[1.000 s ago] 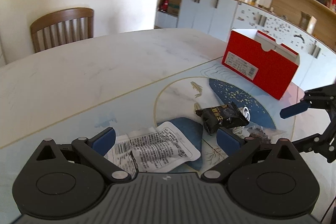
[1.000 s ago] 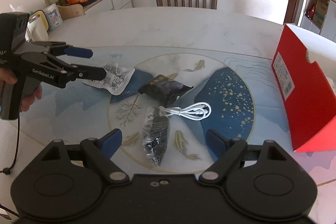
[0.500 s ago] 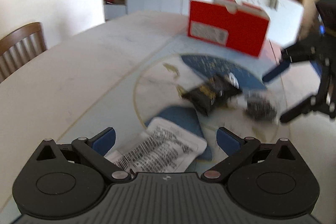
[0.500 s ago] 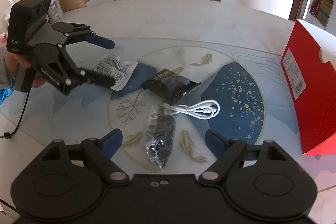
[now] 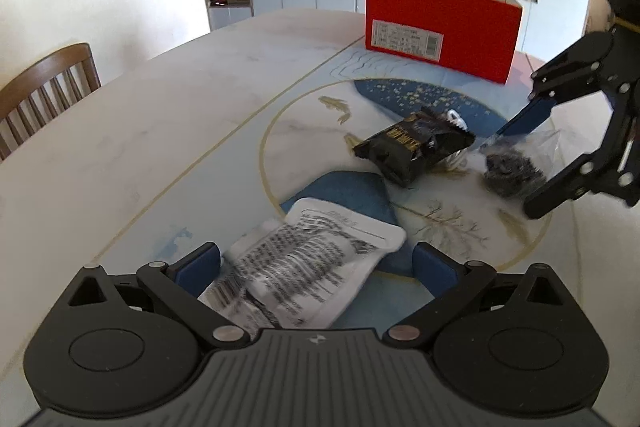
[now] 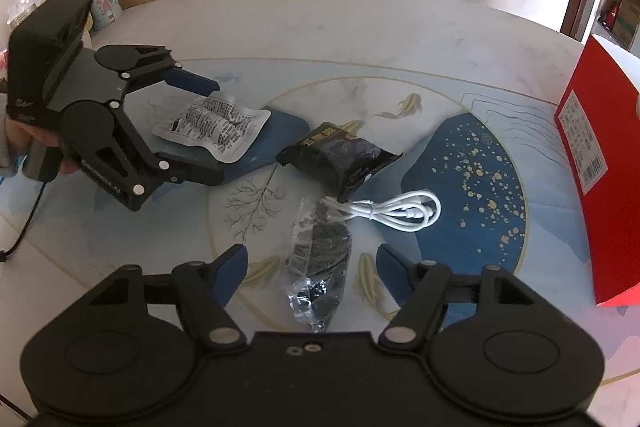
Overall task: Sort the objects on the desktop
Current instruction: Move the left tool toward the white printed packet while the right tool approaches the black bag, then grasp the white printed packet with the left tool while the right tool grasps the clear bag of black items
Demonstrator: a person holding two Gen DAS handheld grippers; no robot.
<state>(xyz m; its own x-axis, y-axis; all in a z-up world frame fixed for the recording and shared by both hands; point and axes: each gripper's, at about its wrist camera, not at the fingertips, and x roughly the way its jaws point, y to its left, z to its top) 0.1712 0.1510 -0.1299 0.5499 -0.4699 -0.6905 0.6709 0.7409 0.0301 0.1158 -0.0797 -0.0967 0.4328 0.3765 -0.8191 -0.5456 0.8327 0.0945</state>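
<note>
Pick-up step underway. Right gripper [image 6: 310, 263] jaws are closing around the clear bag [image 6: 318, 255], not yet pinching. Left gripper [image 5: 316, 267] is straddling the white pouch [image 5: 308, 267], wide. Red box [image 6: 588, 163] sitting at 3 o'clock; next, squeeze and lift.

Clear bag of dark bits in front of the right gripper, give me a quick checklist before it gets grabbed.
1. Clear bag lies between the right gripper fingers: ok.
2. Pads pressing on the bag: not ok; the jaws are closing, with gaps on both sides.
3. White cable clear of the bag: not ok, its end lies on the bag's far tip.
4. Black snack packet outside the right gripper: ok.
5. Left gripper out of the way: ok, it straddles the white pouch.
6. Red box top open for drop-off: ok.
</note>
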